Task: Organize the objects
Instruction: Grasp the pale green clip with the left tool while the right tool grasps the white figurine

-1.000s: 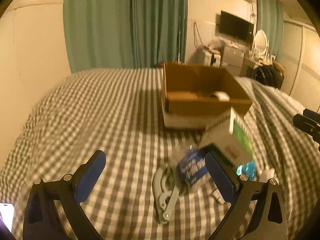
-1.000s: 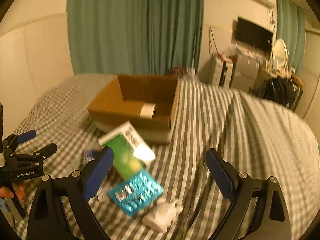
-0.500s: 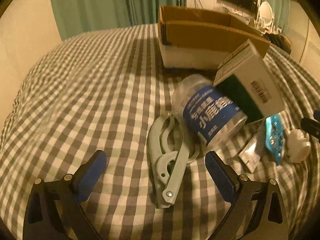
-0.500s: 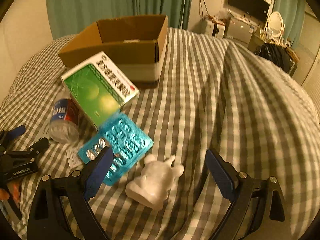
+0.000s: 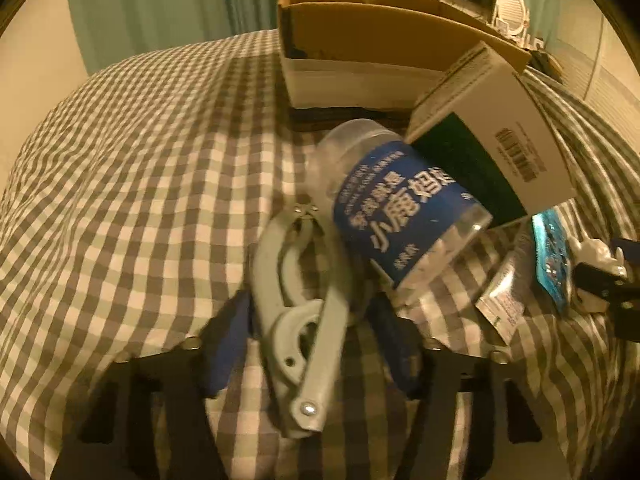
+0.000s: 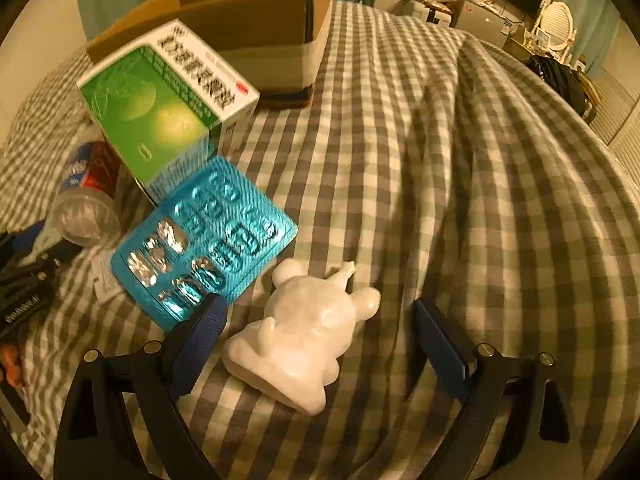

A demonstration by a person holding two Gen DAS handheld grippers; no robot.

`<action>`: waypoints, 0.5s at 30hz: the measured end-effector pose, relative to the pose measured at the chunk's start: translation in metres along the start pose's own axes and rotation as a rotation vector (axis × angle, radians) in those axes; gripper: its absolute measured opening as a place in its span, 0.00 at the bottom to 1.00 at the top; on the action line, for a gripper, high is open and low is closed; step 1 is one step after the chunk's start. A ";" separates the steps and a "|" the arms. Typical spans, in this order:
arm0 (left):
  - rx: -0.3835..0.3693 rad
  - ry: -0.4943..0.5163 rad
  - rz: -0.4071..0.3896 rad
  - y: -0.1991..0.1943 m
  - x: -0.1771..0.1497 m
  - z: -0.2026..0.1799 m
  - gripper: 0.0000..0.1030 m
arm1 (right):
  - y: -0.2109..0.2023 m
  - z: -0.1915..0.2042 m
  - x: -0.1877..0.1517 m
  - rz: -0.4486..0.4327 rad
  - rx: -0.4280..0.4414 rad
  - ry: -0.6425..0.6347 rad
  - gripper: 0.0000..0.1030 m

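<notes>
A grey spring clamp (image 5: 296, 320) lies on the checked bedspread (image 5: 140, 200), and my left gripper (image 5: 310, 336) has drawn in around its handles, blue pads against them. Just beyond lies a clear bottle with a blue label (image 5: 400, 204). A white animal figurine (image 6: 304, 340) lies on its side between the wide-apart fingers of my right gripper (image 6: 320, 340), which is open and not touching it. A teal blister pack (image 6: 204, 240) and a green and white medicine box (image 6: 160, 100) lie to its left. The open cardboard box (image 6: 256, 12) stands behind them.
A small foil sachet (image 5: 504, 300) lies by the bottle. The bedspread rises in a fold (image 6: 460, 120) on the right. Curtains, a TV and a dresser with a mirror stand beyond the bed. The left gripper's body (image 6: 24, 280) shows at the right view's left edge.
Both grippers dropped low toward the bed. The left one moved over the clamp and its fingers narrowed around it. The right one came in around the white figurine, still wide.
</notes>
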State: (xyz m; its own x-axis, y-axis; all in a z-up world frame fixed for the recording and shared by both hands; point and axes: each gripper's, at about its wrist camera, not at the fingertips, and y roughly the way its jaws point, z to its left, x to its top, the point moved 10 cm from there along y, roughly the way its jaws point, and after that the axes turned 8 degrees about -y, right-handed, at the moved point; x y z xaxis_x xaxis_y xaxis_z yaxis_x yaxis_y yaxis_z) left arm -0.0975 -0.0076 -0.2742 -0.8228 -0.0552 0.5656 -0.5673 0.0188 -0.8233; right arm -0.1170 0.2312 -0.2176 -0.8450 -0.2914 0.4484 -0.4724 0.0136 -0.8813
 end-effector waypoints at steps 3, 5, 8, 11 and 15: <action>-0.004 0.000 0.007 -0.003 -0.002 -0.001 0.55 | -0.002 0.000 -0.002 0.000 0.000 -0.002 0.91; -0.004 -0.011 0.002 -0.008 -0.001 -0.002 0.43 | -0.004 0.000 -0.001 -0.006 0.008 0.003 0.85; -0.023 -0.040 0.003 -0.016 -0.005 0.001 0.42 | -0.002 0.001 -0.004 0.009 0.015 0.000 0.68; -0.021 -0.052 0.003 -0.021 -0.009 0.002 0.40 | -0.004 0.001 -0.002 0.007 0.003 -0.015 0.52; 0.012 -0.043 -0.017 -0.032 -0.012 0.001 0.38 | -0.014 -0.002 0.001 -0.020 -0.030 -0.032 0.48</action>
State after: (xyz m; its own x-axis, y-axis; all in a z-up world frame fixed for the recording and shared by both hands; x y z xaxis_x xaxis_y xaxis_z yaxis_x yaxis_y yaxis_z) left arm -0.0691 -0.0086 -0.2544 -0.8104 -0.0983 0.5776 -0.5808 0.0058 -0.8140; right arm -0.1120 0.2325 -0.2045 -0.8269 -0.3224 0.4607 -0.4969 0.0356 -0.8670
